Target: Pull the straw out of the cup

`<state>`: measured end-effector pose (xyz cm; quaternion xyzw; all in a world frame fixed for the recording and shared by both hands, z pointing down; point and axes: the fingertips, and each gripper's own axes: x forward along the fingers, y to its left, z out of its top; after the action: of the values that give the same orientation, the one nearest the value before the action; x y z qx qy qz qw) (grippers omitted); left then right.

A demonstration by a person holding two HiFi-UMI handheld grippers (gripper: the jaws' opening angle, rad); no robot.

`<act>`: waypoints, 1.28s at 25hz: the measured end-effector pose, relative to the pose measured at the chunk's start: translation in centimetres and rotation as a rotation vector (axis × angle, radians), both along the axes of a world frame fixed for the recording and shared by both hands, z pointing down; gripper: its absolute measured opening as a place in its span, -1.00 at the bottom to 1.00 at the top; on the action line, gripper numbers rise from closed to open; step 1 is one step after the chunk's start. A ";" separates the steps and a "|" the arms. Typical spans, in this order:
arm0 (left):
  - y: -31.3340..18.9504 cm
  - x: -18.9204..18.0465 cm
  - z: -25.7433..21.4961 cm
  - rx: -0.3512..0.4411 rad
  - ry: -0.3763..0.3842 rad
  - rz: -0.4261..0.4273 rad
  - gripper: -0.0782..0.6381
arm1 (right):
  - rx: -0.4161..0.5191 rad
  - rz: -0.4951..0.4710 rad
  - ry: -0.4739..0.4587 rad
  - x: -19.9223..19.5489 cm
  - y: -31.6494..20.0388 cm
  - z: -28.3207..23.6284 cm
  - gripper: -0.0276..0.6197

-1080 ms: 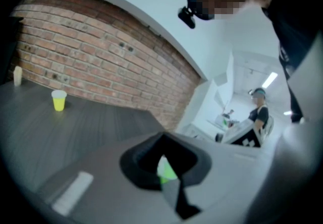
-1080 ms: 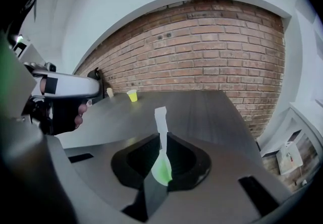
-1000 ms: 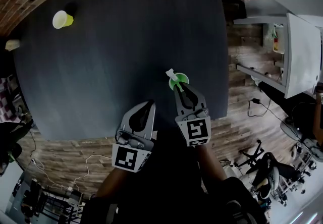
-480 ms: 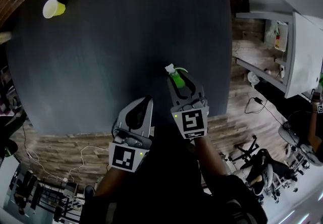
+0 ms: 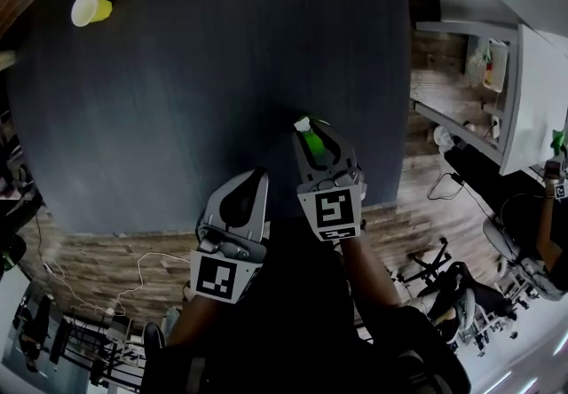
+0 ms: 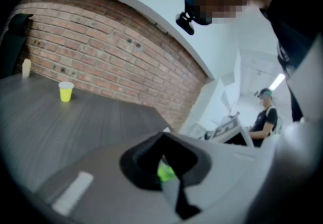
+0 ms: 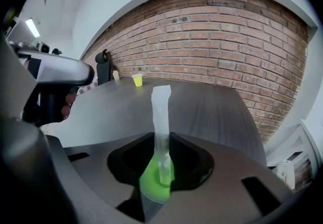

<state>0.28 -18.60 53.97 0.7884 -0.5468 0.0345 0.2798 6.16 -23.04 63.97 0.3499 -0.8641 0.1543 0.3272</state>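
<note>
1. The left gripper: we read its jaws as closed on nothing. In the head view its hollow is dark and bare. A patch of green shows through that hollow in the left gripper view. We take it to be the cup beyond the jaws, not a thing gripped.

2. The right gripper: its jaws are clamped round the green cup, over the near edge of the dark table. We cannot tell whether the cup's base touches the table.

3. The straw: it stands in the cup in a pale sleeve, with its long axis near upright. Its free upper length rises clear of the cup rim and of the right jaws.

4. Governing relation: the straw lies close to the right of the left gripper and a little ahead of it. The left gripper is the free one. We judge that it must open, cross rightward to the free upper length and close there. It would then draw upward along the straw's axis while the right gripper steadies the cup.
</note>
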 end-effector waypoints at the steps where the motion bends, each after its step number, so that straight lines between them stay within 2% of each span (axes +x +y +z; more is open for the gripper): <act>1: 0.1 0.0 0.0 0.000 0.000 -0.001 -0.77 | 0.000 -0.001 0.001 0.0 0.1 0.0 -0.65; 20: 1.6 -1.2 -1.0 0.026 0.012 -0.009 -0.77 | 0.041 0.031 0.029 -0.1 0.5 -1.0 -0.76; 32: 3.0 -2.5 -2.3 0.060 0.008 -0.010 -0.77 | 0.108 0.090 -0.002 0.4 0.7 -3.4 -0.77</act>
<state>-2.23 -15.60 51.63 0.7939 -0.5504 0.0136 0.2582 6.58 -22.38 60.61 0.4055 -0.8548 0.1224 0.2999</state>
